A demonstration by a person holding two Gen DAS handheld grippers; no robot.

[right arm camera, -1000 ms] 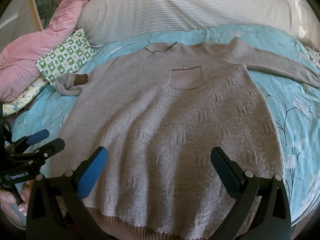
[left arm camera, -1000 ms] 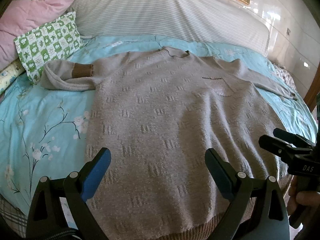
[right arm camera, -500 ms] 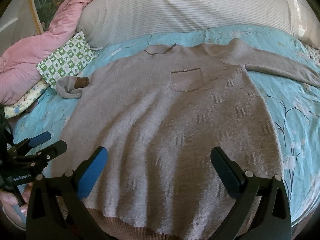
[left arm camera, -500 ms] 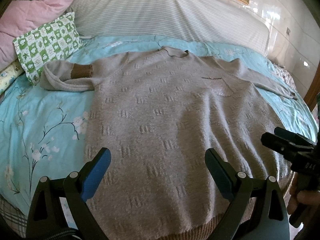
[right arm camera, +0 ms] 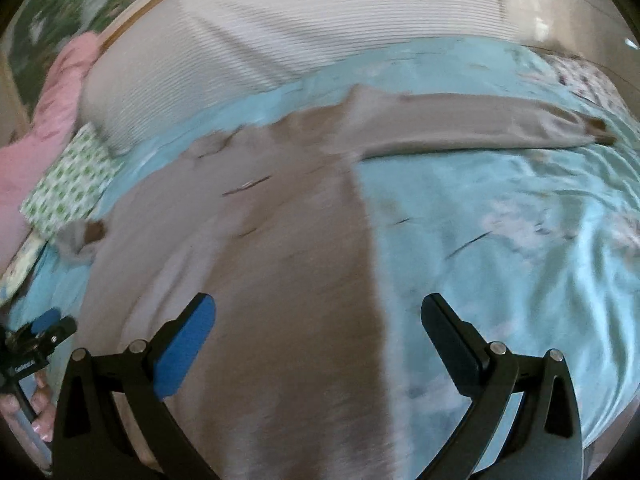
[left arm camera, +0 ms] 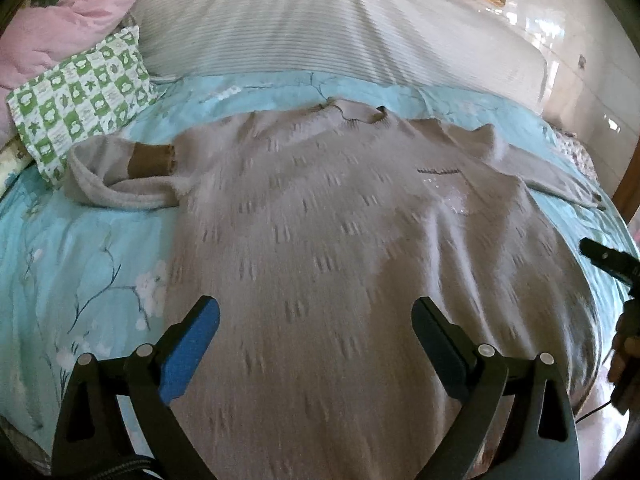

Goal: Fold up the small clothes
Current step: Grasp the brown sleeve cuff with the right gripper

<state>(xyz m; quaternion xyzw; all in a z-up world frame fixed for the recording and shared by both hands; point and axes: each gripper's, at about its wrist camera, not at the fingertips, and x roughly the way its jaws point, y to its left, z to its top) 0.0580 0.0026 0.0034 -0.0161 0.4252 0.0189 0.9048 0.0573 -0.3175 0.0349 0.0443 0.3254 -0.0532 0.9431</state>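
My left tool (left arm camera: 316,332) hangs over the lower body of the sweater (left arm camera: 340,260), jaws spread wide, gripping nothing and touching nothing that I can see. My right tool (right arm camera: 320,320) is likewise wide apart and empty, poised above the sweater's right edge where knit meets the bed (right arm camera: 500,240). The sweater lies face up and mostly flat on the blue floral bed cover, hem nearest me, collar (left arm camera: 360,114) farthest. I judge it soft, limp and fairly light; the knit will drape and stretch rather than hold a crease, so pinching one layer at an edge should serve best. Farther out, the left sleeve (left arm camera: 120,176) is already doubled back on itself, brown cuff up, near a green checked pillow (left arm camera: 80,96). The right sleeve (right arm camera: 480,128) stretches straight out across the cover. Its cuff or shoulder seam looks like the sensible hold for me. Beyond lies a striped bolster (left arm camera: 340,28).
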